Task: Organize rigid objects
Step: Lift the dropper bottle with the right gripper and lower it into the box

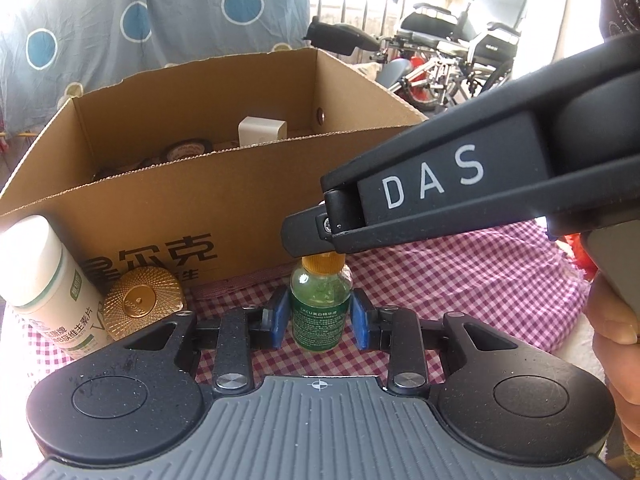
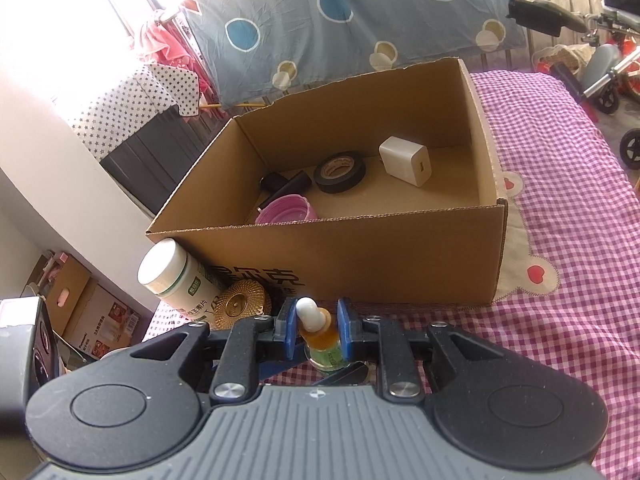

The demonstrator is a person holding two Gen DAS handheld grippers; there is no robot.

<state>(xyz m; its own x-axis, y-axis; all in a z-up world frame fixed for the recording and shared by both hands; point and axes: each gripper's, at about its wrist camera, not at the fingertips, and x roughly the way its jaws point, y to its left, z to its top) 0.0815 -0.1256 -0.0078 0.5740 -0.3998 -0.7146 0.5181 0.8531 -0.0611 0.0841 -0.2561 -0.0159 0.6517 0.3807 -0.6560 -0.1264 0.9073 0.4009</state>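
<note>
A small green glass bottle with an orange dropper cap and white bulb stands on the checked cloth before the cardboard box. My left gripper is shut on the bottle's body, a blue pad on each side. My right gripper comes in from the upper right and sits on the cap. In the right wrist view the right gripper has its blue pads pressed against the cap's sides. Left of the bottle stand a white pill bottle and a gold ribbed lid.
The open box holds a white charger, a black tape roll, a pink lid and a dark object. A hand holds the right gripper. Wheelchairs stand behind; the bed edge drops off at left.
</note>
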